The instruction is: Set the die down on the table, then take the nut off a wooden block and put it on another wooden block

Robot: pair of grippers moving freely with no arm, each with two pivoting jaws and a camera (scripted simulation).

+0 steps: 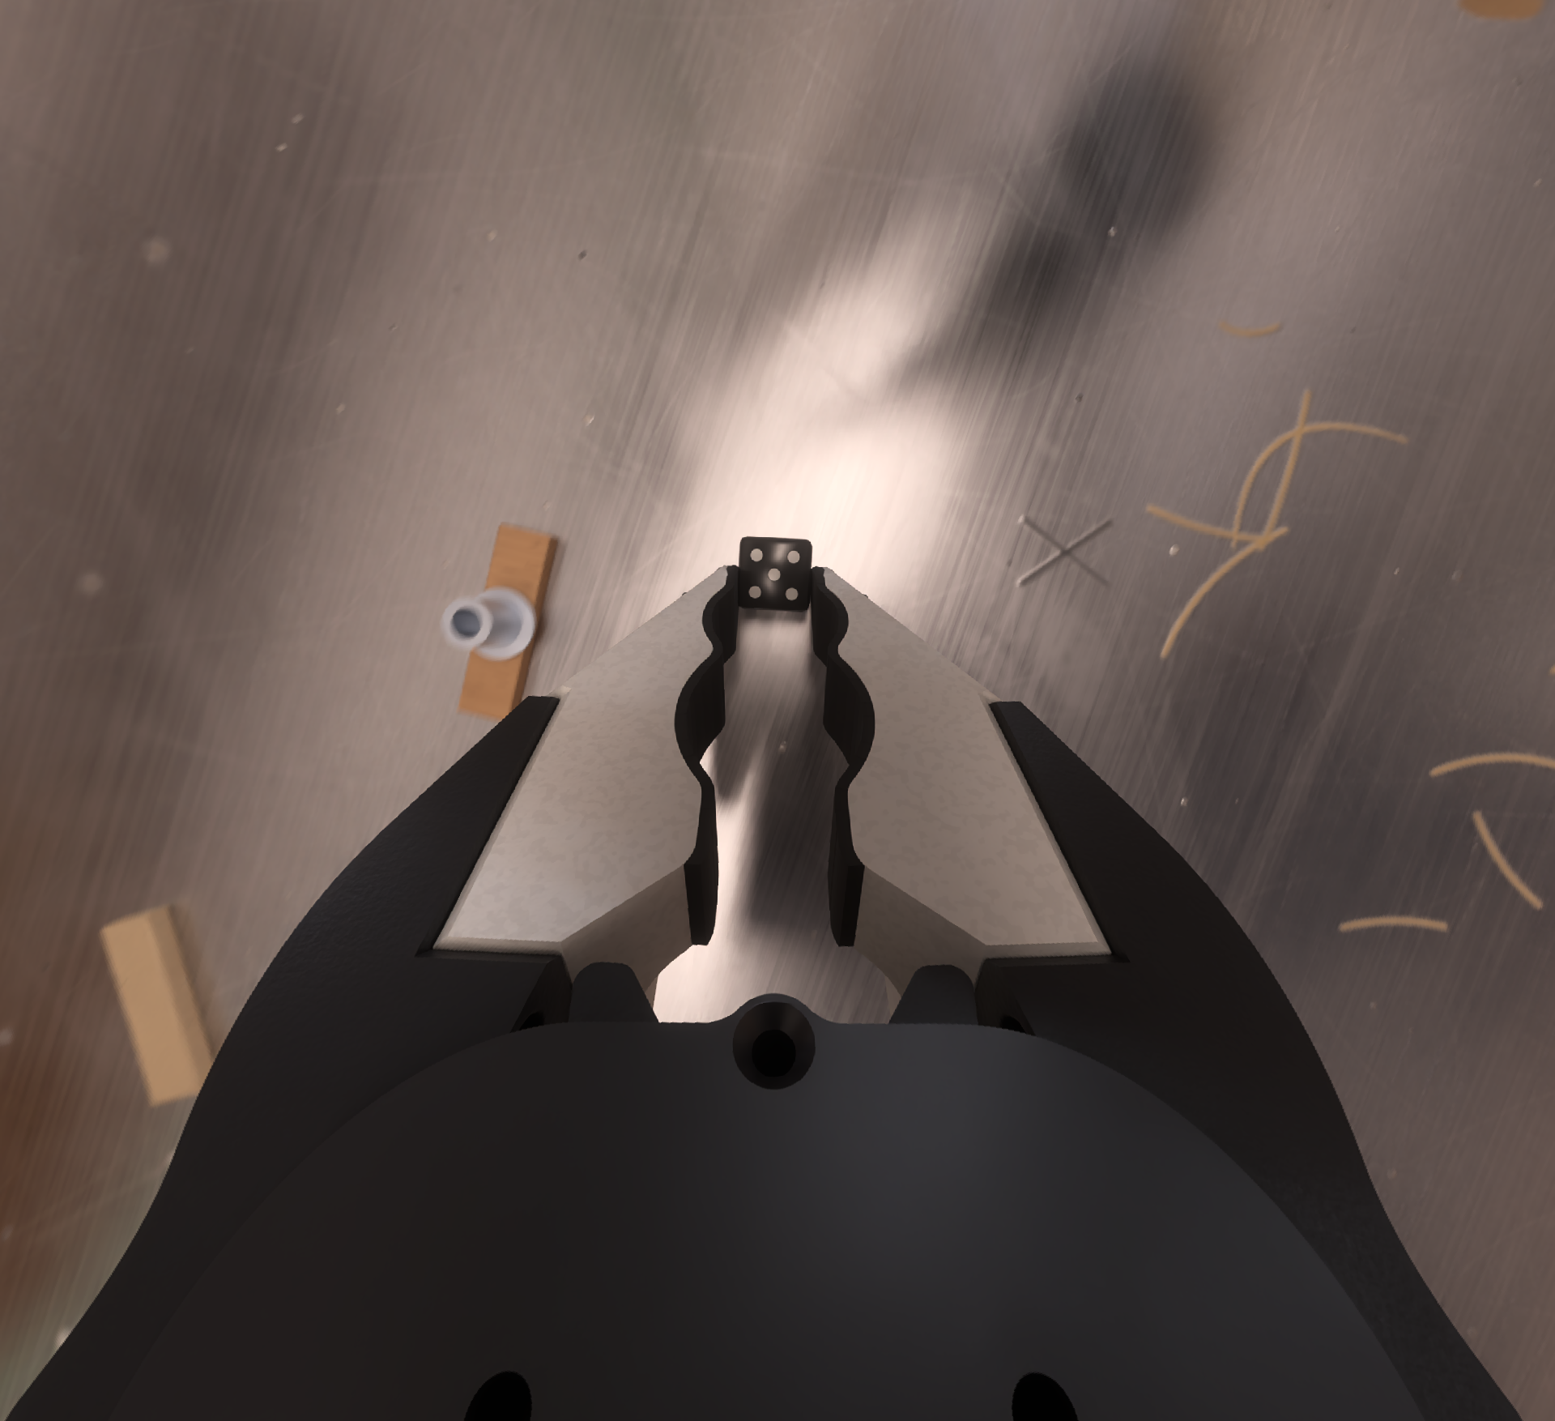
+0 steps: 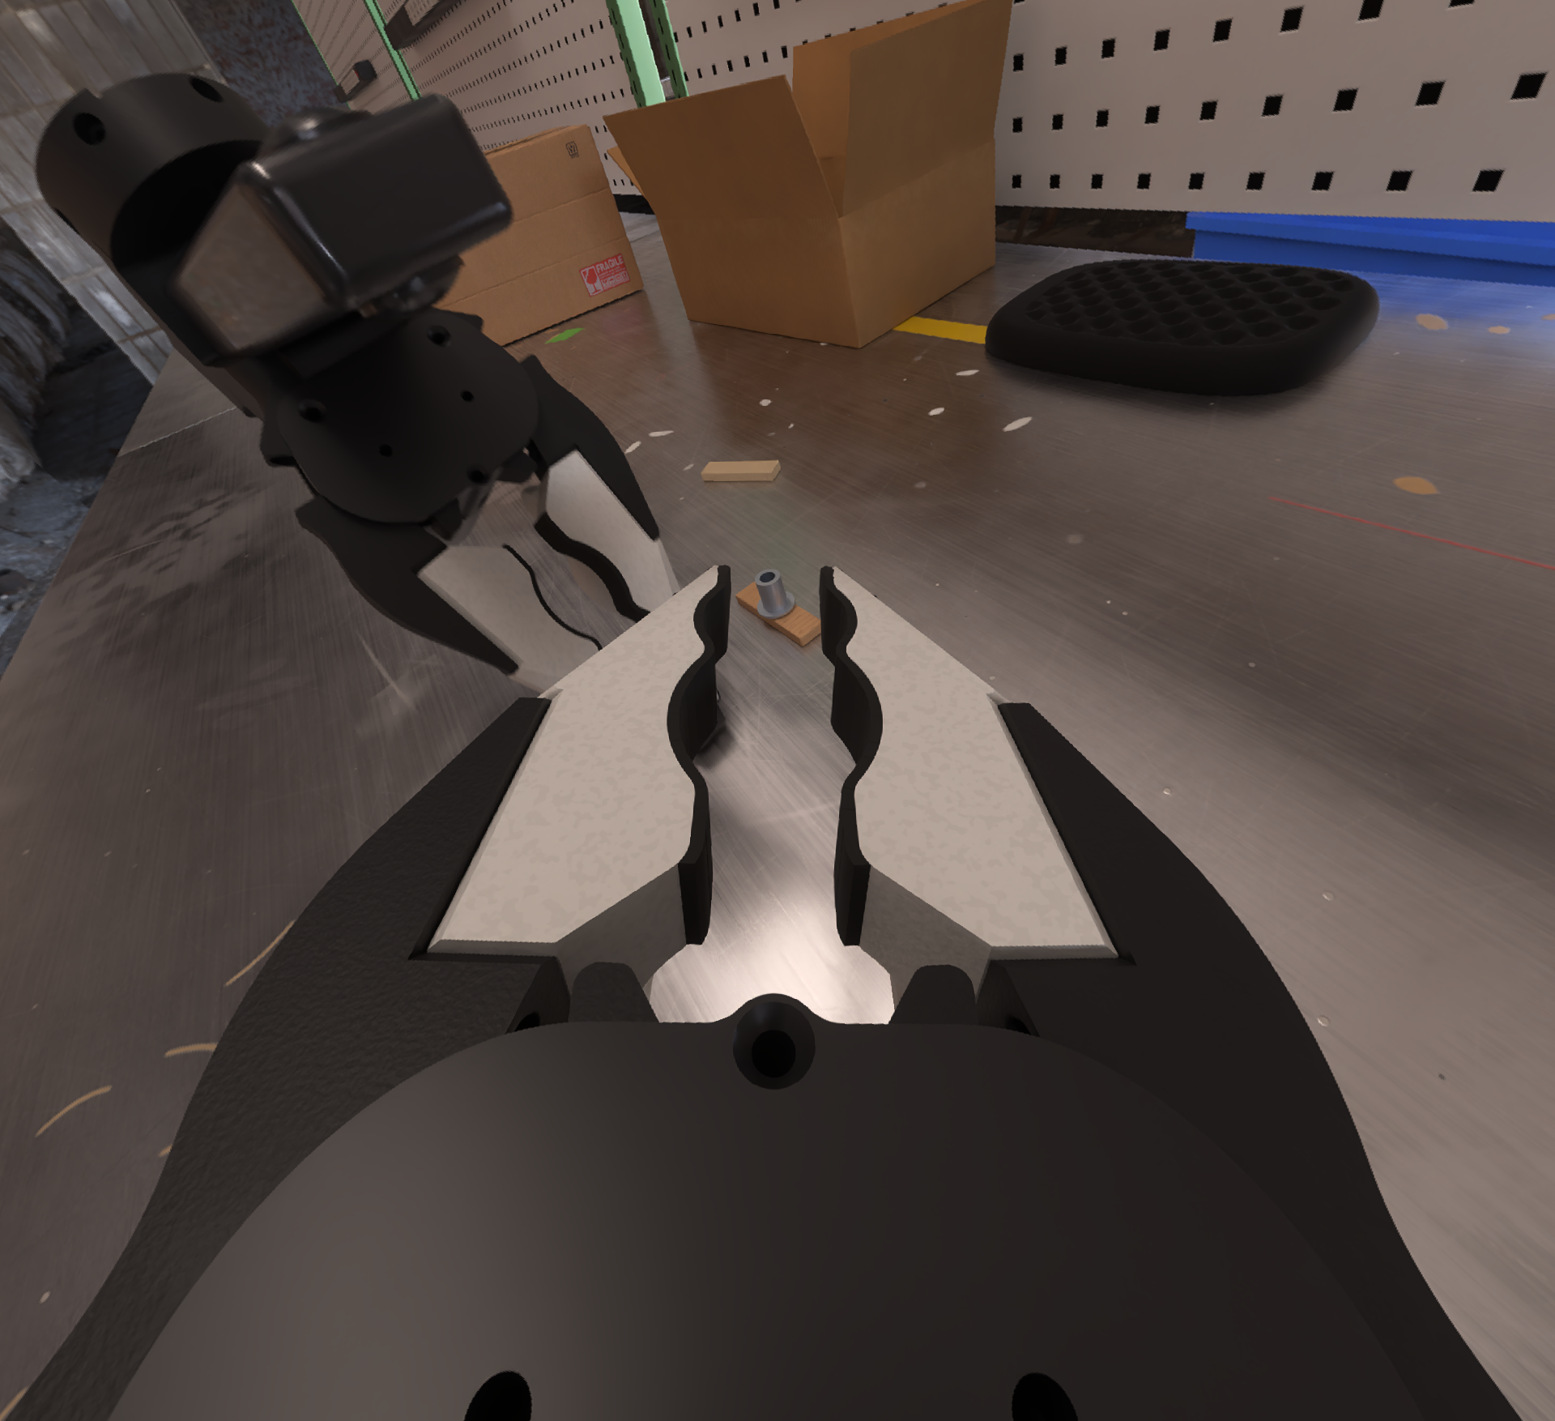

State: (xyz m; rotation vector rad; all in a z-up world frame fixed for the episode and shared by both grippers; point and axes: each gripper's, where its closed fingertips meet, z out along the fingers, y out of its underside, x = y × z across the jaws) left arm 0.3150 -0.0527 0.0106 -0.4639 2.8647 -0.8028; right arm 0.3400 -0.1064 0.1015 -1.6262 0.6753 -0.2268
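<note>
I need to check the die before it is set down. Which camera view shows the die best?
The left wrist view. The black die sits between the left gripper fingertips, its five-dot face turned to the camera. In the right wrist view the die does not show; the right gripper's own finger covers the left gripper's tips.

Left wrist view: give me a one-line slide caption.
Left gripper pinches the black die at its fingertips above the metal table; the nut sits on a wooden block nearby.

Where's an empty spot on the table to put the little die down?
Bare metal lies right under the die, between the nut's block and the scratched cross. Left is crowded: nut, second block. Right has wood shavings.
</note>
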